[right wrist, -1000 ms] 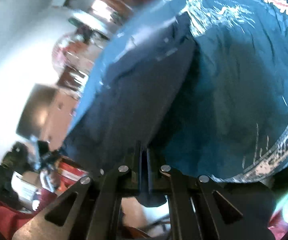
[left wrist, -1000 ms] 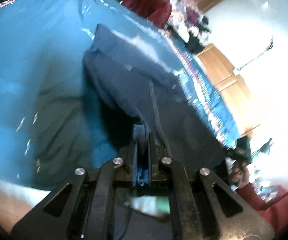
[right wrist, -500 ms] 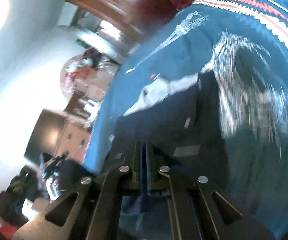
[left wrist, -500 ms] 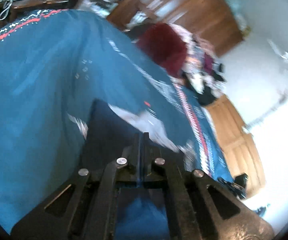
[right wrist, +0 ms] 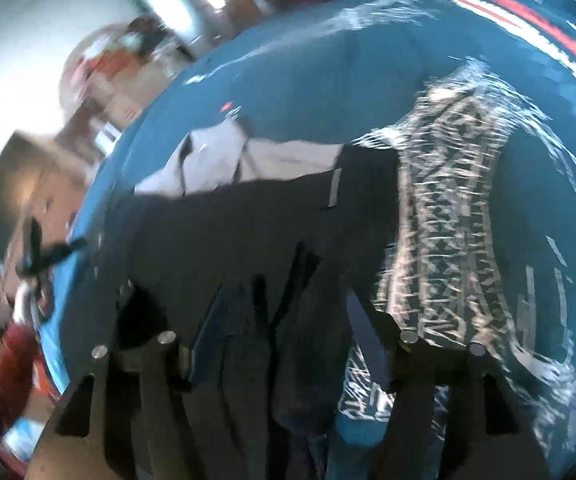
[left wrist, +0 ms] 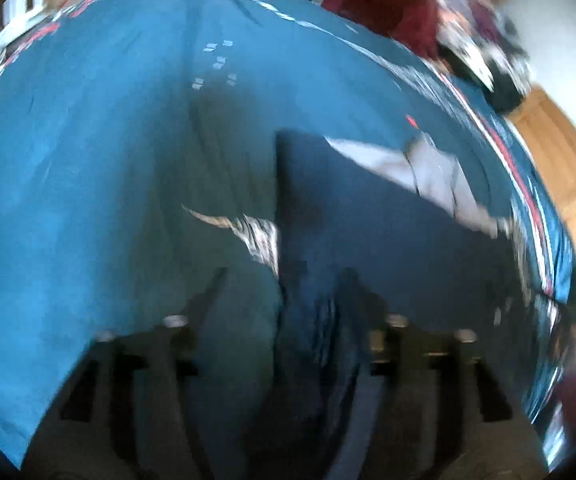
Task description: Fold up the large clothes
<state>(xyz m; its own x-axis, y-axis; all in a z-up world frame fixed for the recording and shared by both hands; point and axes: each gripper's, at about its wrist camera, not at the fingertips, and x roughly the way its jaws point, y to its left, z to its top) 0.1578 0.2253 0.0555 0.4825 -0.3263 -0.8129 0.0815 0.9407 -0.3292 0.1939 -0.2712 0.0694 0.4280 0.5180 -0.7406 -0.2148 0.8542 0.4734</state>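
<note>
Navy trousers (left wrist: 367,232) lie folded on the blue bedspread (left wrist: 88,160) just ahead of both spread, just-opened left tongs (left wrist: 284,320) and right tongs (right wrist: 284,320): limp, light cloth; you should pinch doubled corners.

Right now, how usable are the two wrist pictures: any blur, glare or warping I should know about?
Left wrist view: motion blur smears the left gripper and the dark garment; fisheye bends the blue bedspread. Right wrist view: sharper on the right gripper, streaked on the bedspread's white pattern, and the wall is blown out.
</note>
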